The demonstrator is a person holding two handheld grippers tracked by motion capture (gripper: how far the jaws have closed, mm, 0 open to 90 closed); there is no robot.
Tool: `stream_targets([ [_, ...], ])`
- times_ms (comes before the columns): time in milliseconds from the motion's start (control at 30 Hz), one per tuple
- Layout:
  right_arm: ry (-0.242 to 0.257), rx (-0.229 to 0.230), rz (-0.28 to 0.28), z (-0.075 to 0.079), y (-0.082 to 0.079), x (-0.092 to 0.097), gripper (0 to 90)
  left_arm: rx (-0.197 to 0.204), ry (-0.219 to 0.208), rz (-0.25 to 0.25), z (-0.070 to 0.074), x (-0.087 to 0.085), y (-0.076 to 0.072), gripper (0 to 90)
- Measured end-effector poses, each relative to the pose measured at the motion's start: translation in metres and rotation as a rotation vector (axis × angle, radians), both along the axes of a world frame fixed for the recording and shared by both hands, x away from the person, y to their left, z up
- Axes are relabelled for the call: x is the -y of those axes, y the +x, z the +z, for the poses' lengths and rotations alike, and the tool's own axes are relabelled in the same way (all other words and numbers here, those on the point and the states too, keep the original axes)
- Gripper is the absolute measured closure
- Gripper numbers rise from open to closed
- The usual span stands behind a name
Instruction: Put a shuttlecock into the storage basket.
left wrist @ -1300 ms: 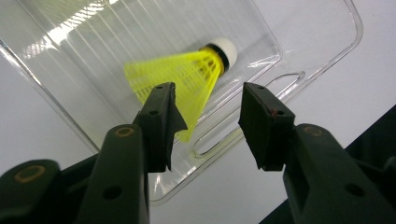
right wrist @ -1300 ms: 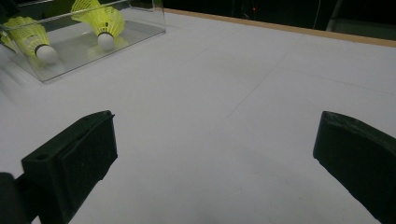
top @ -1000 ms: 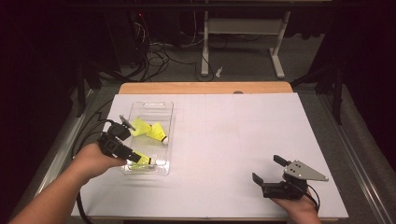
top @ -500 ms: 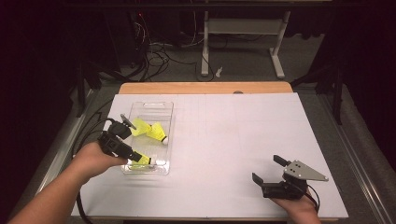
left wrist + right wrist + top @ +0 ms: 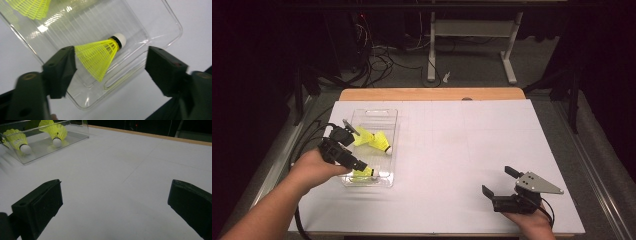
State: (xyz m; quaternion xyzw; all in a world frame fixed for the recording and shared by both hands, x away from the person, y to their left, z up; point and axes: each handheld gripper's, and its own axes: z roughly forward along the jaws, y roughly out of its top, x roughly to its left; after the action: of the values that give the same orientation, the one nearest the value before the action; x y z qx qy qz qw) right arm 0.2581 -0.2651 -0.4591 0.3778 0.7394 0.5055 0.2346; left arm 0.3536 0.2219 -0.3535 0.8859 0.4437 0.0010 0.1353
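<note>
left gripper [image 5: 110, 72] jaws have just been opening, now wide apart w/ the near shuttlecock [image 5: 101, 56] loose between them, lying in the clear tray [image 5: 371, 116]. looks like a drop-off done. right gripper [image 5: 502, 187] idle on table, jaws apart, empty.

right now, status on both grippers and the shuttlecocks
Left gripper jaws just been opening, yellow shuttlecock loose between them in clear tray. Second shuttlecock in tray too. Right gripper open, idle on white tabletop. Nothing in the way.

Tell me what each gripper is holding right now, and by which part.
Nothing. The left gripper, jaws just opened, straddles a shuttlecock lying in the clear tray; right gripper open.
</note>
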Motion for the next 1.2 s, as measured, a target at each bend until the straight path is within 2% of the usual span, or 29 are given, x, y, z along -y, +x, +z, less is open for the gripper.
stream_targets([
  [67,-0.001,-0.001,0.002,0.0,0.0,0.0,0.2,0.018,0.002,0.007,0.0,0.0,0.0,13.0],
  [133,-0.001,0.0,0.002,0.0,0.0,0.0,0.2,0.017,0.011,0.008,-0.001,0.001,0.001,2.4],
  [167,0.0,0.0,0.001,0.0,0.0,0.0,0.2,0.024,0.011,0.009,-0.001,0.001,0.001,0.4],
  [267,0.0,-0.001,-0.001,0.0,0.0,0.0,0.2,0.048,-0.004,-0.004,-0.001,0.002,-0.001,0.1],
  [433,0.001,0.001,-0.001,0.0,0.0,0.0,0.2,0.06,-0.014,-0.009,-0.004,0.003,-0.002,0.2],
  [533,0.001,-0.001,-0.002,0.0,0.0,0.0,0.2,0.071,-0.061,0.01,-0.009,0.002,-0.001,0.2],
  [633,0.003,0.001,-0.003,0.001,-0.001,0.0,0.2,0.116,-0.067,0.002,-0.014,0.004,-0.003,0.4],
  [700,0.005,-0.001,-0.004,0.0,-0.001,0.001,0.2,0.123,-0.096,0.007,-0.018,0.003,-0.003,0.6],
  [833,0.003,-0.001,-0.003,0.0,0.0,0.001,0.2,0.141,-0.122,0.013,-0.026,0.0,-0.006,0.6],
  [900,0.004,-0.001,-0.003,0.0,0.0,0.0,0.2,0.164,-0.131,0.012,-0.03,-0.002,-0.007,0.6],
  [1133,0.003,-0.002,-0.003,0.0,0.0,0.0,0.2,0.22,-0.208,0.031,-0.039,-0.01,-0.013,0.1],
  [1200,0.002,-0.003,-0.002,0.0,0.0,0.0,0.2,0.24,-0.266,0.048,-0.041,-0.012,-0.015,0.3],
])
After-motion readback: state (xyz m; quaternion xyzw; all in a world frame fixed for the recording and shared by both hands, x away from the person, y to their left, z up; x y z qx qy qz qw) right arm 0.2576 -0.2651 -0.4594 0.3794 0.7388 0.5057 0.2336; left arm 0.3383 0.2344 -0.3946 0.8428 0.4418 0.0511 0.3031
